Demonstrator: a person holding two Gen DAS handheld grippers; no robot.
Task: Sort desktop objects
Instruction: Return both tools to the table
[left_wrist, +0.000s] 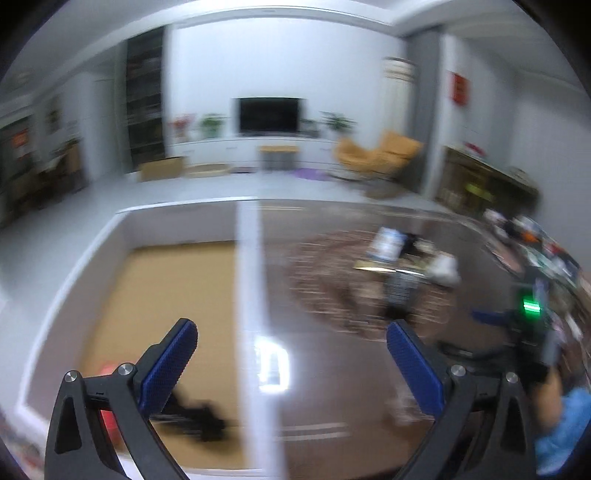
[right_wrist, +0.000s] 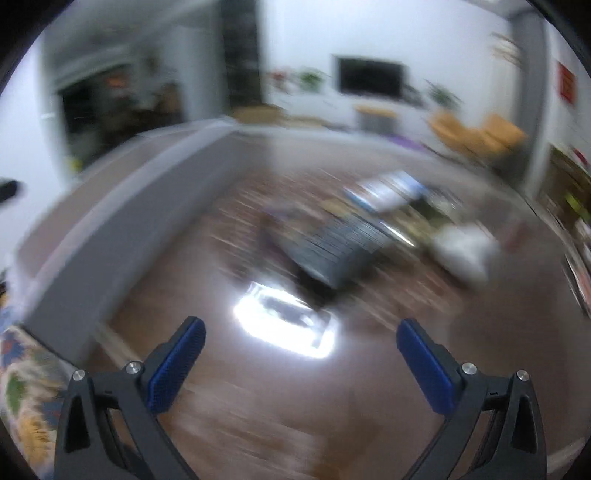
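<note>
Both views are smeared by motion. My left gripper (left_wrist: 291, 332) is open and empty, straddling the white wall (left_wrist: 247, 295) of a storage box (left_wrist: 74, 266) with a tan floor. A black object (left_wrist: 195, 417) and something red (left_wrist: 107, 417) lie in the box, near my left finger. My right gripper (right_wrist: 301, 332) is open and empty above the brown table (right_wrist: 295, 406). Ahead of it lies a pile: a dark striped block (right_wrist: 332, 251), a blue-white packet (right_wrist: 388, 190) and a white lump (right_wrist: 465, 247). The same pile (left_wrist: 402, 266) appears in the left wrist view.
The other hand-held gripper (left_wrist: 532, 321), with a green light, shows at the right of the left wrist view above a blue sleeve (left_wrist: 569, 424). More clutter (left_wrist: 535, 243) lines the table's far right edge. A bright ceiling-light glare (right_wrist: 284, 325) sits on the table. A patterned cloth (right_wrist: 22, 387) lies at bottom left.
</note>
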